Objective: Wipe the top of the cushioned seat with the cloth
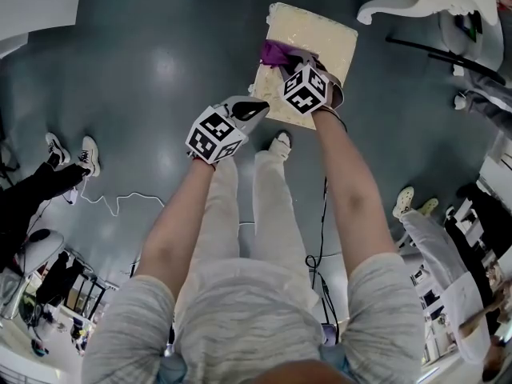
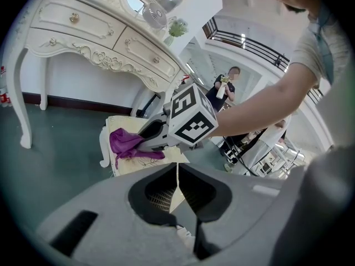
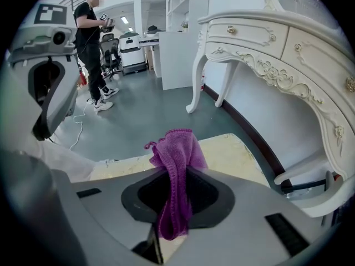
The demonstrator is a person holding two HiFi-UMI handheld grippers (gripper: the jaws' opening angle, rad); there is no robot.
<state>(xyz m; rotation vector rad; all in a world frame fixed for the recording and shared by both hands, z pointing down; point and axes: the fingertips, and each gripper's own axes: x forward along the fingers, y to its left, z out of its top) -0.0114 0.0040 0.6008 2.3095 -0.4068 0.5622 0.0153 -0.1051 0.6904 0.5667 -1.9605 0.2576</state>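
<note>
We hold the purple cloth (image 3: 177,143) clamped in the jaws of the right gripper (image 3: 175,190), with the cloth's free end resting on top of the cushioned seat (image 1: 324,42). The left gripper (image 2: 178,182) has its jaws closed on nothing and sits just beside the seat's near edge, above the floor (image 1: 144,78).

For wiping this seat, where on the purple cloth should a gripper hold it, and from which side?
Probably as it is held now: the right gripper is shut on a bunched fold of the cloth, coming in from the person's side of the cushioned seat. The cloth is limp, so pinching a gathered fold leaves a loose wad beyond the jaws to wipe with.
</note>
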